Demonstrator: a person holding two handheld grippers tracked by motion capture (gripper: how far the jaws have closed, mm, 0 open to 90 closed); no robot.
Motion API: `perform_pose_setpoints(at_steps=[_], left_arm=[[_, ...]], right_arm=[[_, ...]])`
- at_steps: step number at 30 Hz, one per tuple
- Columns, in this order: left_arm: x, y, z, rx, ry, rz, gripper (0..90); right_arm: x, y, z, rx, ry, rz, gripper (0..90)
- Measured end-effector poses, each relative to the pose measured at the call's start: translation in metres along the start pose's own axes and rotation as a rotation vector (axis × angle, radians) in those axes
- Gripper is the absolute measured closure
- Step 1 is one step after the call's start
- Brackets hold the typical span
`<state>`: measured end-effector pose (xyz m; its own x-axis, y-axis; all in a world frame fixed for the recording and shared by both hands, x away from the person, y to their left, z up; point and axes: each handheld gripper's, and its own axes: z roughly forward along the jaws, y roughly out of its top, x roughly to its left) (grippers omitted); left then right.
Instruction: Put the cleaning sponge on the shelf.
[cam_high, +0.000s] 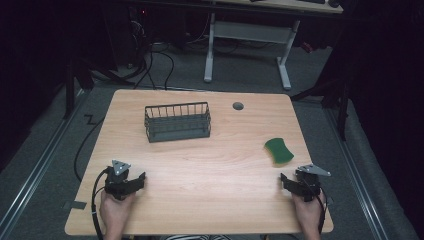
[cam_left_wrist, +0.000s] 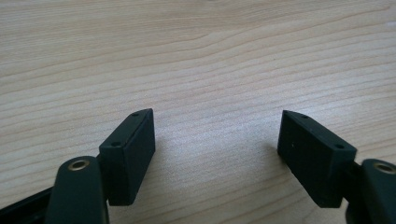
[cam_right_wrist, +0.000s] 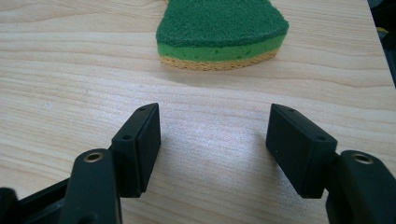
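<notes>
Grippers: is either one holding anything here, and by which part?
Nothing is held. Left gripper and right gripper are open over bare table; sponge lies ahead, untouched.

From the high view I see the counter (cam_high: 200, 165) evenly lit from above while the surroundings sink into near black. It's soft and slightly grainy. Both gripper views are bright, with faint glare mid-frame and blurred near edges.

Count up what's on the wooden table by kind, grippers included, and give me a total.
Sponges: 1, the green sponge near the right gripper.
Wire baskets: 1, the dark wire basket, nothing visible in it.
Grippers: 2, the left gripper and the right gripper, both open with nothing between the jaws.
Total: 4
</notes>
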<state>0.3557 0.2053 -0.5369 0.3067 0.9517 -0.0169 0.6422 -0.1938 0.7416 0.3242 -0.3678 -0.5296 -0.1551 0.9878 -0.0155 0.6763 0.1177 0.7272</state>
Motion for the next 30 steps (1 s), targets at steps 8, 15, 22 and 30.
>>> perform_pose_setpoints(at_steps=[8, 15, 22, 30], left_arm=[[0.0, 0.0, 0.0002, -0.001, -0.001, -0.002, 27.9], [0.0008, 0.0006, 0.0004, -0.001, -0.008, -0.007, 27.5], [0.0009, 0.0012, 0.0008, -0.004, -0.004, -0.01, 30.2], [0.0015, 0.0071, 0.0023, -0.002, -0.008, -0.029, 34.2]], right_arm=[[-0.0001, 0.0001, -0.0001, 0.002, 0.0, 0.0, 35.5], [-0.0003, 0.0003, 0.0001, 0.001, 0.001, -0.005, 35.5], [-0.0015, 0.0, -0.0005, 0.005, 0.018, -0.019, 34.8], [0.0031, 0.0017, -0.0041, 0.001, 0.036, -0.03, 46.4]])
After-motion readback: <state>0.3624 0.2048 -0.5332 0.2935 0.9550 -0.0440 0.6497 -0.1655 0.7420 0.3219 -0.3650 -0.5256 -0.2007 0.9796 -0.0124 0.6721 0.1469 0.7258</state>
